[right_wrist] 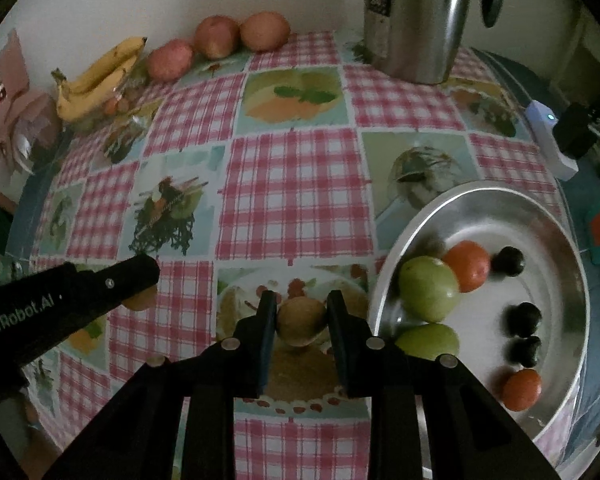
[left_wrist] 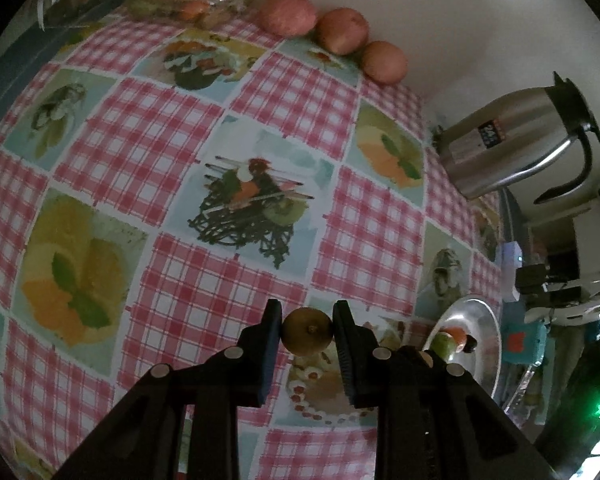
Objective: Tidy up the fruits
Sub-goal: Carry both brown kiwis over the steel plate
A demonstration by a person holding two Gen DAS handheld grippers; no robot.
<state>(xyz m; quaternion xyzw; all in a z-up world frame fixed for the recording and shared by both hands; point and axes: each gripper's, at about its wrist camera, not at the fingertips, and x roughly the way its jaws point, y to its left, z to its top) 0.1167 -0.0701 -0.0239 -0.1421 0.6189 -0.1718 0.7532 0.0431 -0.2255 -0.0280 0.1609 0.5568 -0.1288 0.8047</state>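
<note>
desk [right_wrist: 300, 184]: three apples and bananas wait along far edge | steel plate [right_wrist: 556, 240], near right corner: seven fruits in | left claw [left_wrist: 308, 330] grasping brown fruit [left_wrist: 308, 332] | right claw [right_wrist: 301, 322] grasping tan fruit [right_wrist: 301, 322], beside plate | judged: about halfway

Three apples [right_wrist: 216, 36], two green fruits [right_wrist: 428, 294], two orange ones [right_wrist: 466, 266] (three dark) [right_wrist: 522, 320].

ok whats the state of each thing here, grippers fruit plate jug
left gripper: shut on a brown fruit
right gripper: shut on another brown fruit
plate: holds several small fruits
jug: upright
bananas: lying by the wall
</note>
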